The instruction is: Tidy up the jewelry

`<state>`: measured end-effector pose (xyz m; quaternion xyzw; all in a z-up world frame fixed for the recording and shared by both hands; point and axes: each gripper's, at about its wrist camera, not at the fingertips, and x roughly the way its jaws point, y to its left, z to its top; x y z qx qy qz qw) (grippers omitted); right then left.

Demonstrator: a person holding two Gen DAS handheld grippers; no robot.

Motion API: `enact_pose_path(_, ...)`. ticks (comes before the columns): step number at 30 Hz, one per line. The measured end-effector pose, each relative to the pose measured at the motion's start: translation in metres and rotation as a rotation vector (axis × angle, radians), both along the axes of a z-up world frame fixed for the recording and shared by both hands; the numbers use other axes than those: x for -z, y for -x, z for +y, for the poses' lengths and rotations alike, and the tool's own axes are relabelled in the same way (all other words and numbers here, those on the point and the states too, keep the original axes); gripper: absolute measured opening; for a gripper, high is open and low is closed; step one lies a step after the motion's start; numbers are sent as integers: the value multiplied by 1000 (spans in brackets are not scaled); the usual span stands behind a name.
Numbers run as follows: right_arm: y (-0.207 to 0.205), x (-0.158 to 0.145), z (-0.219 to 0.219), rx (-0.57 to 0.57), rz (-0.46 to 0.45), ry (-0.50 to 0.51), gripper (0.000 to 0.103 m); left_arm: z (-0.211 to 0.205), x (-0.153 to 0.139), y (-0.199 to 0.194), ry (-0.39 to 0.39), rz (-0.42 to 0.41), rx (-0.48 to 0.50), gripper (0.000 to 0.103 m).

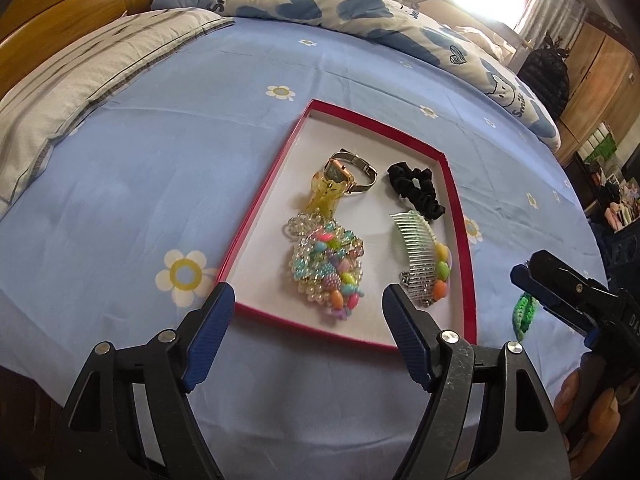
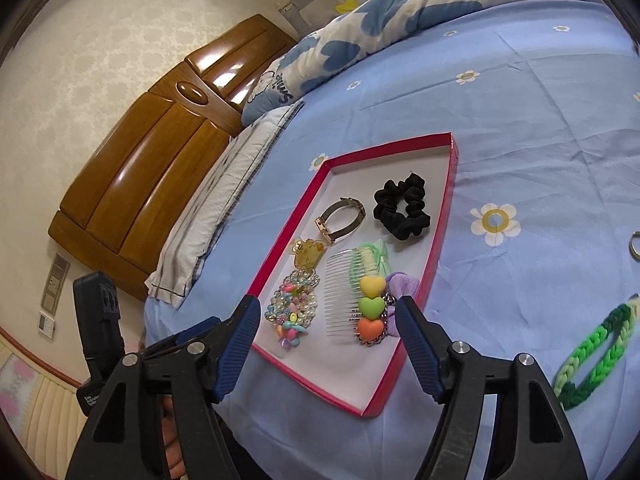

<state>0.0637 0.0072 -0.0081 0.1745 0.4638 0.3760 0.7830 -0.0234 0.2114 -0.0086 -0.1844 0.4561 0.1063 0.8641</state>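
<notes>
A red-rimmed box [image 1: 256, 216] [image 2: 416, 336] with a white floor lies on the blue bedsheet. In it lie a watch [image 1: 352, 170] [image 2: 340, 216], a black scrunchie [image 1: 416, 188] [image 2: 402, 210], a yellow clip [image 1: 324, 196] [image 2: 306, 258], a beaded bracelet pile [image 1: 328, 268] [image 2: 292, 308] and a comb with heart beads [image 1: 424, 258] [image 2: 356, 304]. My left gripper [image 1: 308, 308] is open and empty at the box's near edge. My right gripper [image 2: 326, 320] is open and empty over the box's near corner. A green braided band [image 2: 592, 356] [image 1: 524, 314] lies on the sheet to its right.
A patterned duvet [image 1: 320, 4] and a grey pillow [image 1: 80, 76] lie at the far side of the bed. A wooden headboard [image 2: 160, 152] stands at the left. A metal ring [image 2: 635, 245] lies on the sheet at the right edge.
</notes>
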Motion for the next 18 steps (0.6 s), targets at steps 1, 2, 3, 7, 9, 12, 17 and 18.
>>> enact_pose_path(1, 1, 0, -2, 3, 3, -7, 72, 0, -1, 2, 4, 0, -3, 77)
enact_pose_path(2, 3, 0, -4, 7, 3, -10, 73, 0, -2, 4, 6, -2, -4, 77)
enact_pose_path(3, 5, -1, -6, 10, 2, -13, 74, -1, -3, 7, 5, -6, -4, 77)
enact_pose_path(7, 16, -6, -12, 10, -24, -15, 76, -5, -11, 18, -19, -18, -6, 79)
enact_pose_path(9, 24, -12, -14, 9, -57, 15, 78, -8, -15, 23, -51, -18, -13, 81)
enact_pose_path(12, 35, -19, -16, 9, -105, 64, 82, -15, -22, 30, -112, -18, -23, 81)
enact_pose_path(17, 52, -29, -14, -17, -184, 154, 87, -26, -33, 37, -212, -19, -9, 84)
enact_pose_path(18, 55, -32, -13, -27, -197, 169, 87, -27, -36, 39, -219, -22, -6, 85)
